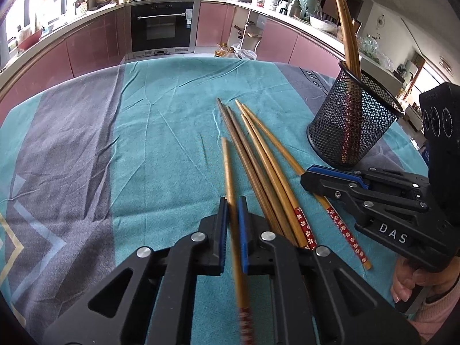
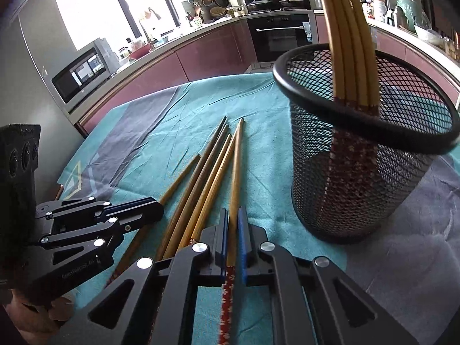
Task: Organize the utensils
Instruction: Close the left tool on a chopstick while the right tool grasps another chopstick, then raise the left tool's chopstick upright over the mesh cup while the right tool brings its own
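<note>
A single chopstick (image 1: 230,184) is clamped between the blue pads (image 1: 243,230) of the left gripper (image 1: 232,205), its narrow tip pointing away across the cloth (image 1: 161,132) and its red patterned end, blurred in the left wrist view, running back beneath the camera. In the right wrist view another chopstick (image 2: 236,184) is clamped in the same way by the right gripper (image 2: 233,218); its bamboo shaft runs forward between the pads (image 2: 242,238) and its red flowered end lies under the jaws. Both pairs of jaws are drawn close together on these shafts, with only the stick between the pads.

Between the 2 grippers a loose bundle (image 1: 258,166) of 4 chopsticks is seen lying on the cloth: 2 dark brown ones and 2 pale bamboo ones with red flowered ends. They touch one another and fan slightly toward their tips. Whether either clamped stick is lifted clear of the cloth cannot be told from these views.

Beyond the right gripper a black mesh cup (image 2: 356,172) stands upright on the cloth, just beside the bundle's right side. 4 bamboo chopsticks (image 2: 345,43) stand in it, red ends down, leaning against its rim. In the left wrist view the cup (image 1: 356,120) is seen behind the right gripper (image 1: 309,174), and part of a hand (image 1: 408,284) grips its handle.

The cloth is teal with grey bands and is creased. A kitchen with pink cabinets (image 1: 95,43) and an oven (image 1: 162,27) lies behind.
</note>
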Available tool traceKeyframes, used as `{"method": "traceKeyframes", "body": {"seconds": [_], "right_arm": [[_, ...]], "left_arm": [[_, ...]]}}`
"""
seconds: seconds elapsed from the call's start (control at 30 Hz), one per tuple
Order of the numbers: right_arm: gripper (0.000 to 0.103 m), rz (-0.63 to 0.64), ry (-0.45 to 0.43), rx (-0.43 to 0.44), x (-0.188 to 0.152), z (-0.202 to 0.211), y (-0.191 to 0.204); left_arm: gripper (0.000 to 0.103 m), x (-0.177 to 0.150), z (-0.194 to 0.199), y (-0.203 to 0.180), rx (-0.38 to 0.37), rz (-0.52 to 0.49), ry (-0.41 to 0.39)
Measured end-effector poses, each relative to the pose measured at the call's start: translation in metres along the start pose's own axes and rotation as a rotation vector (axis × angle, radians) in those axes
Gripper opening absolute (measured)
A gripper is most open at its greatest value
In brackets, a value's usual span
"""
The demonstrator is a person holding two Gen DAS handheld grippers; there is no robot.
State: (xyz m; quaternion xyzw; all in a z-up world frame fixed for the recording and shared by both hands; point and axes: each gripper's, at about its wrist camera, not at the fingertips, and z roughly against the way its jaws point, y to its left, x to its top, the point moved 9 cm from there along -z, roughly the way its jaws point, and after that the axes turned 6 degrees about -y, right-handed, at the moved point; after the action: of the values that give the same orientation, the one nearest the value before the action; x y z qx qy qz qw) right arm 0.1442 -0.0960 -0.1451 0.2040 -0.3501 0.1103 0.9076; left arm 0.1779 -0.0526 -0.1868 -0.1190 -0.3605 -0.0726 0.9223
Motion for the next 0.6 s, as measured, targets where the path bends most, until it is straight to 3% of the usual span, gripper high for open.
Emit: {"method": "traceKeyframes", "body": {"seconds": [0.2,0.6], "right_arm": [[0.006,-0.012,-0.02,0.031,0.0,0.012,0.001],[0.006,-0.007,-0.073,0.111,0.006,0.042,0.007]], "left_arm": [[0.007,0.001,0.009,-0.001,-0.013,0.016,-0.017],[0.007,0.011,0.041,-0.017,-0.114,0.022,-0.064]]}}
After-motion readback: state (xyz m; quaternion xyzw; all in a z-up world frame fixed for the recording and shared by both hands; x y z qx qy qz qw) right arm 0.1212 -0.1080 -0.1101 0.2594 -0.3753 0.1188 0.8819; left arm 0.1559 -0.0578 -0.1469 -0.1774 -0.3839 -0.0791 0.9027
